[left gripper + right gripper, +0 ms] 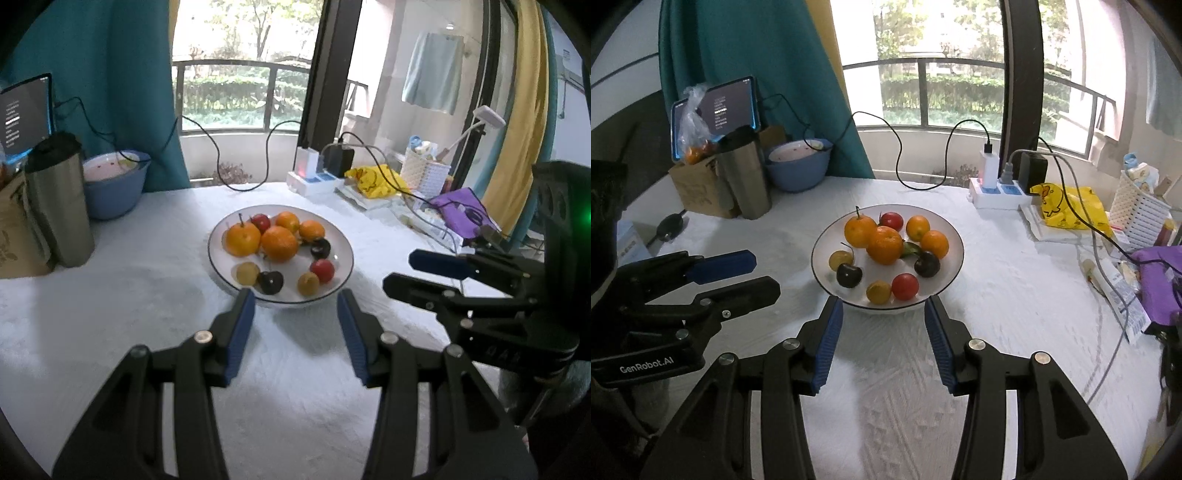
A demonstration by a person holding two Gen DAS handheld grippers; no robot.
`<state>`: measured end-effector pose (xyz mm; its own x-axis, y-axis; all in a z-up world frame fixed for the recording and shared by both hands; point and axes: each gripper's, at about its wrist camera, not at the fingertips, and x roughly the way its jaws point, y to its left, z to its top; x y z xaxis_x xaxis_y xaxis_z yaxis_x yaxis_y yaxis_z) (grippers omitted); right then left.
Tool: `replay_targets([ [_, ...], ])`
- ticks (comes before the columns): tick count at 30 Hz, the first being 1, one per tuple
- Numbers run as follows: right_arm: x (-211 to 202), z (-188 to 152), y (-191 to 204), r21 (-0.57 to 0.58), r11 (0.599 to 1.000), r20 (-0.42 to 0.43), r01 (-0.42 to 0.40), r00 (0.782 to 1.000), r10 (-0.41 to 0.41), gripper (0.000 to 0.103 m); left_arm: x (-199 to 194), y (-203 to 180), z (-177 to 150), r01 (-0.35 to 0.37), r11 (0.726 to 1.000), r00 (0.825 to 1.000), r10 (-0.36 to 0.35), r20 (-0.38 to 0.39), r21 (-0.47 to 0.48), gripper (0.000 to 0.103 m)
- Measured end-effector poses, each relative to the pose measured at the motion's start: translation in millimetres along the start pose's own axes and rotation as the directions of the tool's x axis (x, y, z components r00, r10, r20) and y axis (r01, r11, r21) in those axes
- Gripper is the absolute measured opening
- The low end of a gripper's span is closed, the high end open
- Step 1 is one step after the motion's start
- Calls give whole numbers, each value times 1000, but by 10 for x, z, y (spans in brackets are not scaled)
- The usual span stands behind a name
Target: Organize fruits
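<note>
A white plate [221, 236] [951, 229] with a dark rim stands mid-table and holds several oranges [279, 243] [885, 244], red cherries [322, 270] [905, 286], dark cherries [270, 282] [849, 275] and yellow cherries [308, 283] [878, 291]. My left gripper [295, 301] is open and empty, just short of the plate's near rim. My right gripper [884, 306] is open and empty too, at the near rim. Each gripper shows in the other's view, the right gripper [400, 271] at the right and the left gripper [764, 273] at the left, both with the jaws apart.
At the back left stand a steel tumbler [61, 199] [746, 177], a blue bowl [114, 184] [798, 166], a cardboard box [698, 188] and a tablet [716, 114]. A power strip [997, 194], cables, a yellow bag [1067, 206], a white basket [1141, 210] and a purple pouch [461, 214] crowd the right.
</note>
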<state>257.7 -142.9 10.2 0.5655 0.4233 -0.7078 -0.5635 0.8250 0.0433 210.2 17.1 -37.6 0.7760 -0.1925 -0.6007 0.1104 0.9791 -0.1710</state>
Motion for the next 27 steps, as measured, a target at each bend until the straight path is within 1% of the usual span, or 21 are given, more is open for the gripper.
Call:
replay_targets([
  [10, -366, -115, 161, -13, 1000, 46, 9, 999, -8, 49, -404, -111, -104, -16, 1000, 998, 15, 56, 8, 49],
  [12, -432, -137, 193, -15, 1000, 56, 11, 998, -10, 49, -510, -135, -131, -17, 1000, 997, 16, 80, 11, 63],
  [13, -468, -145, 210, -17, 1000, 61, 12, 998, -11, 49, -560, -138, -143, -12, 1000, 996, 12, 92, 6, 71],
  [14, -500, -154, 227, -19, 1000, 65, 15, 998, -13, 49, -600, -139, -154, -9, 1000, 995, 8, 101, 4, 75],
  [19, -674, -191, 313, -22, 999, 93, 28, 995, -26, 49, -815, -179, -202, -26, 1000, 991, 25, 134, 5, 76],
  [21, -774, -192, 347, -20, 999, 110, 37, 993, -34, 49, -909, -207, -207, -31, 999, 988, 30, 152, 5, 80],
  [22, -820, -197, 359, -18, 999, 119, 40, 992, -37, 49, -954, -217, -210, -31, 1000, 987, 30, 161, 6, 84],
  [23, -870, -196, 377, -18, 999, 128, 44, 991, -41, 50, -1000, -225, -211, -21, 1000, 985, 20, 172, 6, 85],
  [24, -924, -198, 397, -19, 999, 138, 47, 989, -44, 56, -1064, -233, -204, -6, 1000, 983, 5, 184, 7, 86],
  [25, -956, -197, 410, -18, 999, 144, 49, 988, -46, 64, -1108, -245, -198, -2, 1000, 982, 0, 191, 8, 86],
  [27, -1070, -189, 448, -18, 998, 167, 54, 985, -50, 65, -1204, -271, -186, -11, 1000, 978, 11, 208, 3, 88],
])
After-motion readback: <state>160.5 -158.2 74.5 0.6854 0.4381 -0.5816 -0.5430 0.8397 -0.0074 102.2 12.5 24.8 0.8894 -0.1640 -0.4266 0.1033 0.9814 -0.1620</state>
